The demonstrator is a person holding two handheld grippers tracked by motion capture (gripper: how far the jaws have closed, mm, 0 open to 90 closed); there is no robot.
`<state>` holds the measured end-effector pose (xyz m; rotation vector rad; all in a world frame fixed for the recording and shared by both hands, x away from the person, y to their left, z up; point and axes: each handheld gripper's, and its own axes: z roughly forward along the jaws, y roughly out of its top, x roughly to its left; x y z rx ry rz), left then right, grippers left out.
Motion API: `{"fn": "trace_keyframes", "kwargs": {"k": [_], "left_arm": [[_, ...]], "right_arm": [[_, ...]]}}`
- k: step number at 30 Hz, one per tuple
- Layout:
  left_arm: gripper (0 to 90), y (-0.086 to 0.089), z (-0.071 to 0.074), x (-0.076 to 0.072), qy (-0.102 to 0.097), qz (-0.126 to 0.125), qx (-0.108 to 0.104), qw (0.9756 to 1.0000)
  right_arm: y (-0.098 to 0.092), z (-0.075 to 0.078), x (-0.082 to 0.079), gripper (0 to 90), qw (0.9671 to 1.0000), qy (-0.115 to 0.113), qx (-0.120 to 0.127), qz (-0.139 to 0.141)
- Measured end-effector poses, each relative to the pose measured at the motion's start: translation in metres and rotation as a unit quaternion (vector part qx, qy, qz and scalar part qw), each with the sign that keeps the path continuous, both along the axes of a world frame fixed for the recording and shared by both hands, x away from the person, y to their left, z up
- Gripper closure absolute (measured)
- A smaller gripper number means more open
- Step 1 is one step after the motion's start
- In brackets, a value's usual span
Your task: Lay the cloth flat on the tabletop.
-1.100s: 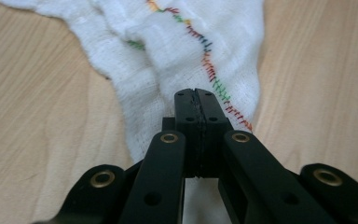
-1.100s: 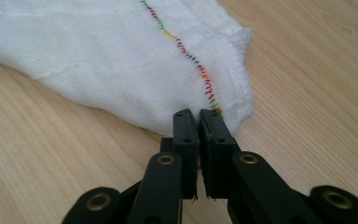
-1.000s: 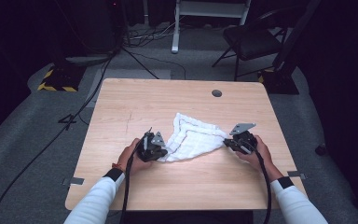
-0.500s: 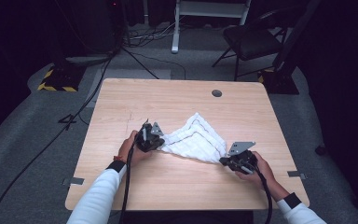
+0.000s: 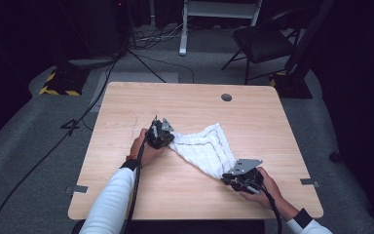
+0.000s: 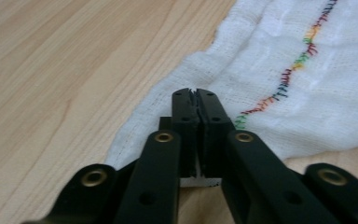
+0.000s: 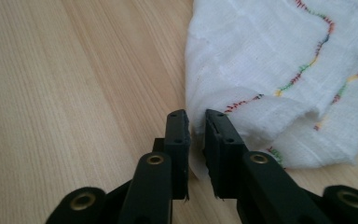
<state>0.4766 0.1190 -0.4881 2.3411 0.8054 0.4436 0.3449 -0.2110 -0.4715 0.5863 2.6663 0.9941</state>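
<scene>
White cloth (image 5: pixel 207 151) with multicoloured stitching spread in a rough triangle on the wooden worktop (image 5: pixel 185 105), stretched between both grippers, near the middle and toward the person's side. Left gripper (image 5: pixel 164 140) at the cloth's left corner, jaws pressed fully together on the fabric edge, as seen in the left gripper view (image 6: pixel 195 100). Right gripper (image 5: pixel 230 178) at the lower right corner, near the worktop's front edge, jaws a narrow gap apart with a thin fold of cloth (image 7: pixel 279 74) pinched between them in the right gripper view (image 7: pixel 195 122). Cloth bunched and doubled over beside the right jaws, flatter near the left. Round hole (image 5: pixel 226 97) in the worktop far from the cloth. Dark chair (image 5: pixel 265 41) on the floor beyond
</scene>
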Motion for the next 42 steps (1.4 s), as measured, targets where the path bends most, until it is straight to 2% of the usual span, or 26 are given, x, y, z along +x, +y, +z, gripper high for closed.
{"fn": "trace_keyframes", "kwargs": {"k": [2,4,6,8,10,11,13,15,17,20,21,23,26,30,31,33,36,37,39,42], "left_arm": [[75.4,0.003,0.002,-0.002,-0.002,0.008,0.000,1.0000],[66.1,0.008,0.005,-0.004,-0.004,0.020,-0.004,0.9998],[63.2,0.014,0.008,-0.007,-0.005,0.021,-0.005,0.9998],[57.2,0.021,0.009,-0.009,0.004,0.031,-0.020,0.9993],[53.9,0.027,0.009,-0.010,0.022,0.026,-0.034,0.9988],[52.6,0.029,0.008,-0.011,0.026,0.027,-0.038,0.9986],[47.9,0.031,0.006,-0.013,0.035,0.036,-0.031,0.9982],[47.2,0.033,0.005,-0.014,0.043,0.038,-0.034,0.9977],[44.6,0.033,0.004,-0.014,0.048,0.036,-0.038,0.9974],[39.4,0.031,0.001,-0.012,0.058,0.036,-0.042,0.9968],[38.3,0.029,-0.001,-0.012,0.058,0.037,-0.041,0.9968],[35.6,0.029,-0.002,-0.011,0.057,0.037,-0.038,0.9970],[34.6,0.030,-0.004,-0.010,0.059,0.039,-0.050,0.9963],[35.1,0.030,-0.004,-0.010,0.057,0.039,-0.050,0.9964],[36.9,0.030,-0.004,-0.011,0.052,0.038,-0.044,0.9969],[45.3,0.030,-0.004,-0.011,0.043,0.038,-0.036,0.9977],[58.6,0.031,-0.003,-0.010,0.036,0.036,-0.034,0.9981],[62.8,0.031,-0.003,-0.009,0.033,0.036,-0.034,0.9982],[70.2,0.032,-0.003,-0.008,0.033,0.034,-0.035,0.9983],[79.5,0.033,-0.003,-0.004,0.034,0.031,-0.036,0.9983]], "right_arm": [[-0.007,0.004,0.002,72.1,0.9999,-0.004,0.011,-0.012],[-0.014,0.010,0.006,69.2,0.9992,-0.010,0.027,-0.027],[-0.022,0.018,0.010,66.7,0.9981,-0.015,0.046,-0.040],[-0.027,0.025,0.016,65.5,0.9970,-0.026,0.051,-0.053],[-0.032,0.031,0.027,65.0,0.9955,-0.045,0.044,-0.071],[-0.034,0.032,0.035,64.5,0.9946,-0.048,0.046,-0.080],[-0.036,0.032,0.056,63.2,0.9932,-0.045,0.042,-0.099],[-0.036,0.029,0.079,62.5,0.9921,-0.041,0.035,-0.113],[-0.036,0.024,0.103,62.6,0.9905,-0.015,0.059,-0.123],[-0.028,0.017,0.133,61.1,0.9890,-0.014,0.052,-0.138],[-0.024,0.016,0.143,60.2,0.9886,-0.008,0.049,-0.142],[-0.018,0.012,0.161,59.1,0.9864,-0.003,0.053,-0.155],[-0.006,0.006,0.182,56.5,0.9853,0.008,0.038,-0.166],[0.009,0.001,0.197,53.8,0.9843,0.019,0.038,-0.172],[0.013,-0.001,0.200,52.7,0.9840,0.020,0.035,-0.174],[0.018,-0.006,0.205,51.3,0.9826,0.034,0.025,-0.181],[0.023,-0.015,0.209,51.8,0.9811,0.036,0.009,-0.190],[0.022,-0.016,0.210,56.1,0.9808,0.043,0.020,-0.189],[0.021,-0.016,0.210,59.6,0.9811,0.046,0.026,-0.186],[0.022,-0.016,0.209,79.3,0.9838,0.059,0.037,-0.165]]}}
